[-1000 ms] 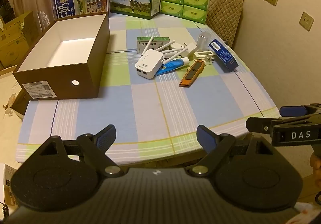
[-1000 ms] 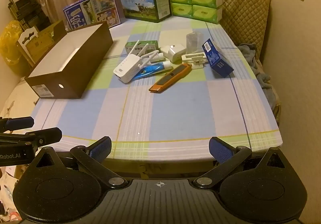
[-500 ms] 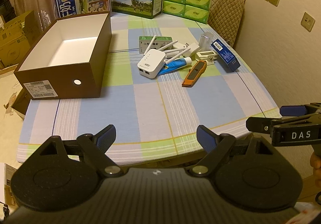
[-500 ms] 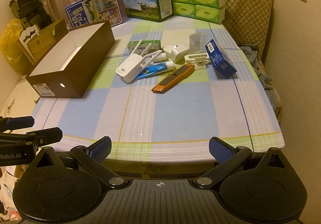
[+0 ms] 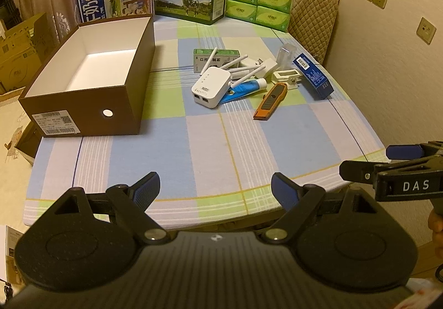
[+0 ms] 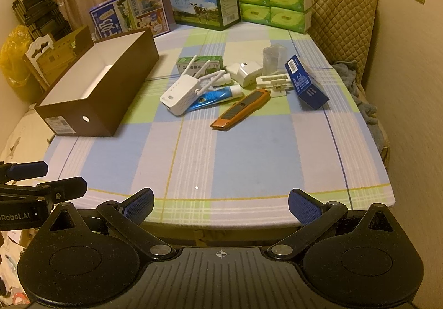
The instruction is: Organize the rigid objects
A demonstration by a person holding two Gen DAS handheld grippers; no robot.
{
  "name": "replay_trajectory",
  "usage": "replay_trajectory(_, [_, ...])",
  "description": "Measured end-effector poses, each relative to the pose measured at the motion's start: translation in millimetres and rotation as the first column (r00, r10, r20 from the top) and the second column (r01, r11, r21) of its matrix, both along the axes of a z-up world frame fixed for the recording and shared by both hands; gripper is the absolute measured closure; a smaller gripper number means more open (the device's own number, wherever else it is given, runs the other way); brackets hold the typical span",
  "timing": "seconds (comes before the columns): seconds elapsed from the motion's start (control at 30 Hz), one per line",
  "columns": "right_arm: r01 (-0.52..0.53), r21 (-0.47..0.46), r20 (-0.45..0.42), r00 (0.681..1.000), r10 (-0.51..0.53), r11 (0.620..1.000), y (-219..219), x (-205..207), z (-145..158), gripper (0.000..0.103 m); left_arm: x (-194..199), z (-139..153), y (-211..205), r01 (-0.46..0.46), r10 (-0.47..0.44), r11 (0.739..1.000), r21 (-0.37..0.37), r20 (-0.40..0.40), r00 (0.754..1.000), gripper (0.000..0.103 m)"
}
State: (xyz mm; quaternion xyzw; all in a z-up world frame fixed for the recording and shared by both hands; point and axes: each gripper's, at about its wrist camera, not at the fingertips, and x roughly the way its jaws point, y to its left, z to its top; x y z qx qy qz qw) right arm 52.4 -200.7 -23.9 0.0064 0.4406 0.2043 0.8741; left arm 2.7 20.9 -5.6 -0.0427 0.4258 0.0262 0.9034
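Left wrist view first: the left tongs (image 5: 216, 188) were spread wide with nothing between the blue pads, hovering at the near edge of the checked-cloth tabletop (image 5: 221, 148). My read is both tools were held back there so the cameras took in the whole layout before anything got picked. The open brown cardboard box with the white inside (image 5: 91, 79) sat on the left with nothing in it, open top up, probably where the stuff was meant to go. The clutter was bunched mid-table, well apart from the tongs and to the right of the box: a white plastic wifi repeater with four antennas (image 5: 211, 86) lying partly on a blue toothpaste tube (image 5: 243, 90), an orange utility knife (image 5: 270, 101) nearest of the pile, and a dark blue carton (image 5: 313, 76) tilted at the right. The right tongs (image 5: 387, 162) poked in from the right edge, side-on.

Right wrist view: the right tongs (image 6: 220, 205) were also released and empty, again back at the near edge. From here the utility knife (image 6: 241, 109) lay almost straight ahead but far off, the repeater (image 6: 182, 95) just left of it, the brown box (image 6: 99, 84) further left. A white charger block (image 6: 245, 72) and a white clip-like plastic piece (image 6: 274, 82) sat behind the knife. The left tongs (image 6: 41, 179) showed at the left edge. Nothing packed yet, I'd say.
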Motion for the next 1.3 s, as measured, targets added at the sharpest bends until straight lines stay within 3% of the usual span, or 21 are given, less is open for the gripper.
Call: replay_trajectory(1.3, [-0.02, 0.003, 0.007, 1.0, 0.02, 1.0, 18, 3, -1, 0.002, 2, 4, 13, -0.009, 0.009, 1.0, 0.007, 0.001, 1.0, 0.018])
